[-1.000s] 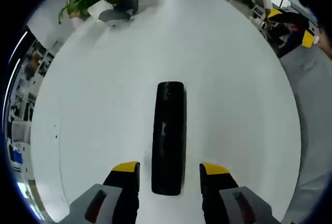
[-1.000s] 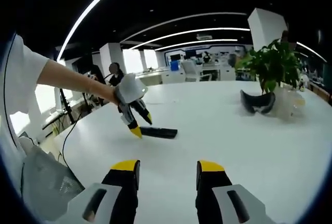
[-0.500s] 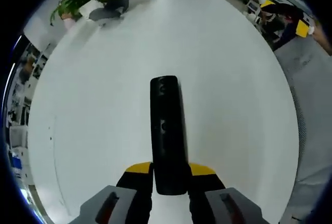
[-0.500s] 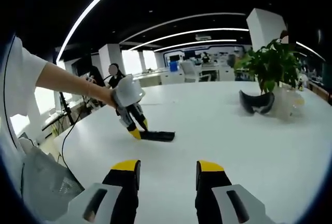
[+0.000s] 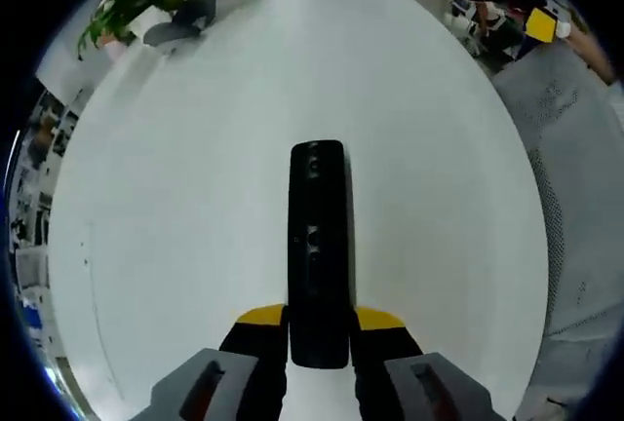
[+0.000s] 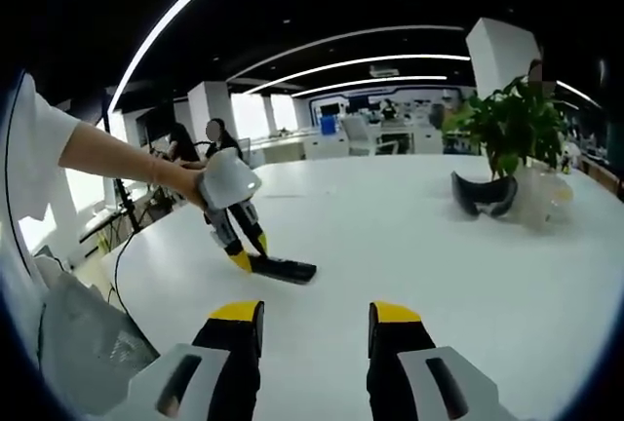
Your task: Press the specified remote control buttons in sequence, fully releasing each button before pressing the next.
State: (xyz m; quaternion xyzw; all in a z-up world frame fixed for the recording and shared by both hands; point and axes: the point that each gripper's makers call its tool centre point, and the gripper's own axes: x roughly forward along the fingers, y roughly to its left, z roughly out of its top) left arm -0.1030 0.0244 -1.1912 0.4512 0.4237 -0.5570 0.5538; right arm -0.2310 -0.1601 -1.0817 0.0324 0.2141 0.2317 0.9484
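**Left gripper clamps the remote; right gripper waits open**

In the left gripper view, the left gripper [image 5: 317,328] has its yellow-tipped fingers [image 5: 261,318] closed on the near end of the black remote [image 5: 318,246], which lies lengthwise on the white tabletop [image 5: 195,197]. In the right gripper view, the right gripper [image 6: 316,319] hovers above the tabletop, fingers apart and holding nothing. Farther off, a dark headset [image 6: 484,192] sits beside a potted plant [image 6: 507,124].
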